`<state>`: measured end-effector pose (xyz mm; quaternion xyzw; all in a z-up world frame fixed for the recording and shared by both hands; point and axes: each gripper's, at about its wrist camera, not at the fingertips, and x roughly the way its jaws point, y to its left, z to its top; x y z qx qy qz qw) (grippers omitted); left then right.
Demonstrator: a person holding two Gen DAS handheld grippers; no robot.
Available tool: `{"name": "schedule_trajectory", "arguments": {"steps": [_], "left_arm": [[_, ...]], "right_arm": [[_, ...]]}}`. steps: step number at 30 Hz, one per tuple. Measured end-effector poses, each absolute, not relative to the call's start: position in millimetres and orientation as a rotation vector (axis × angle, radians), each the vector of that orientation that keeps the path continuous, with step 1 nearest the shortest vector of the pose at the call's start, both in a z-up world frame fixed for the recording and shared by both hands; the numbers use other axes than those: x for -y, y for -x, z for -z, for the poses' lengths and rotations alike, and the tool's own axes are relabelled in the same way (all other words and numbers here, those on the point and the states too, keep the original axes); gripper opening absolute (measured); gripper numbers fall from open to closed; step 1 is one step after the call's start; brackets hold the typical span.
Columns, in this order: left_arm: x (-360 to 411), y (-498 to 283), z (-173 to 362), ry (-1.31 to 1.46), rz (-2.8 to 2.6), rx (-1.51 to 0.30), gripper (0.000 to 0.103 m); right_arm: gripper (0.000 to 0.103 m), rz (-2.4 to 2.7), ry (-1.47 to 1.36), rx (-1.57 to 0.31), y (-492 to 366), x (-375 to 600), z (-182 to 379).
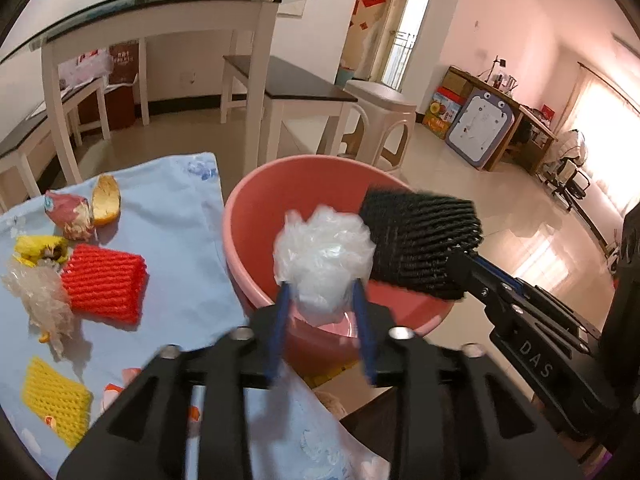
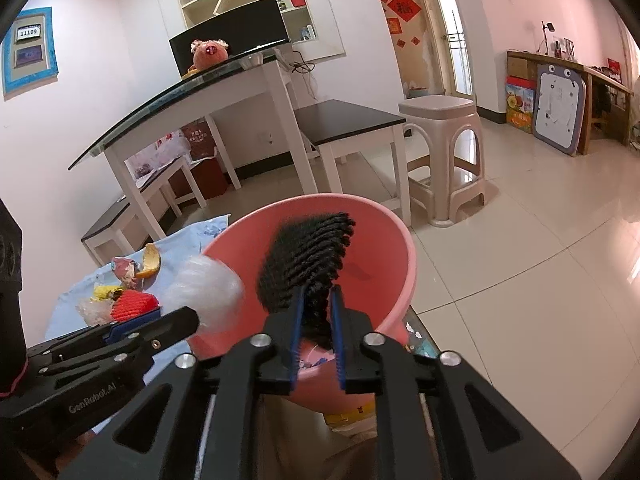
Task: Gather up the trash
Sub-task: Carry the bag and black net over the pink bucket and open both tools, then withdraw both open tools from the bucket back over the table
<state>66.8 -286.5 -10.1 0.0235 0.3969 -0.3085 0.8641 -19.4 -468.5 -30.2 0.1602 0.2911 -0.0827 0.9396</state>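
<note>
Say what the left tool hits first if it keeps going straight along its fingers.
Probably the crumpled clear plastic sitting between its fingers, which are spread at the wad's sides. Past that, the inner wall of the pink basin. Depth is uncertain in the fisheye view.

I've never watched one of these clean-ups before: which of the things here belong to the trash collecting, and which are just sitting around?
Part of the job:
- pink basin
- clear plastic wad between the left gripper's fingers
- black foam net in the right gripper
- red foam net
- yellow foam net
- orange peel
- crumpled wrappers

Just lying about:
- glass-topped table
- plastic stool
- benches
</note>
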Motion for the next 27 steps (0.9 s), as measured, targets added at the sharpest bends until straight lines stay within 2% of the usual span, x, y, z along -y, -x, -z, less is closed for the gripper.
{"name": "schedule_trajectory", "arguments": {"steps": [1,3,5,15,27], "left_arm": [[285,-67,11,-0.042,0.646,-0.829,0.046],[282,-67,10,-0.032,0.653,-0.827,0.048],[282,-65,8,-0.028,0.659,-0.825,0.048],[272,-56,0,-0.016,0.655,-0.807,0.048],[241,-37,-22,-0.014,0.624,-0.729,0.048]], "right_arm": [[0.021,0.169,-0.325,-0.594,19,468,31],[0.032,0.170,-0.323,-0.588,19,468,32],[0.037,0.170,-0.324,-0.583,20,468,31],[0.046,0.149,-0.318,-0.567,27,461,25],[0.050,0.102,-0.310,-0.548,39,439,12]]}}
